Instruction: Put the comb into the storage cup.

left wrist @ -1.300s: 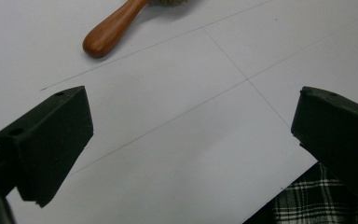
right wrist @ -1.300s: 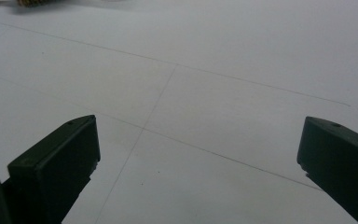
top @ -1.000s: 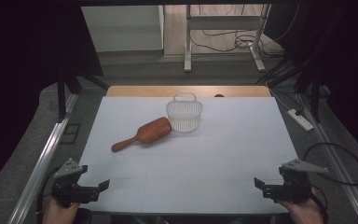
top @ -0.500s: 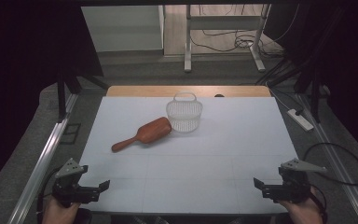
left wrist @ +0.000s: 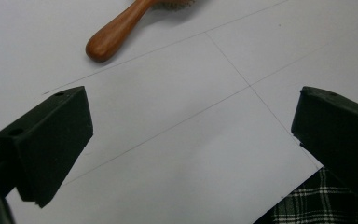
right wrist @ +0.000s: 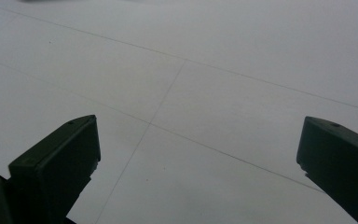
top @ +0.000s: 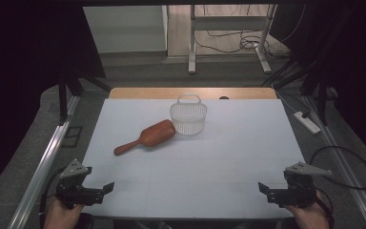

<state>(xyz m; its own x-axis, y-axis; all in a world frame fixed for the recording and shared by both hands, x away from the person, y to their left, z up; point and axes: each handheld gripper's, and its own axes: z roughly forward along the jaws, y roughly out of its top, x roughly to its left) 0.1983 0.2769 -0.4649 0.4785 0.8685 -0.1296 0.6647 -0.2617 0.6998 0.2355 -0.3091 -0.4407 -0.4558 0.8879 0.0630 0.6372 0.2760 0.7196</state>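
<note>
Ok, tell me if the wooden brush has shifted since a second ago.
No. The wooden brush lies in the same spot beside the white basket.

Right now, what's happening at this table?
A person holds the left gripper and the right gripper at the near edge of the white table, jaws of both spread wide and holding nothing. Farther out lie a wooden hairbrush and a small white basket, the brush head right beside the basket. Neither gripper touches either thing. The brush handle points toward the left gripper.
</note>
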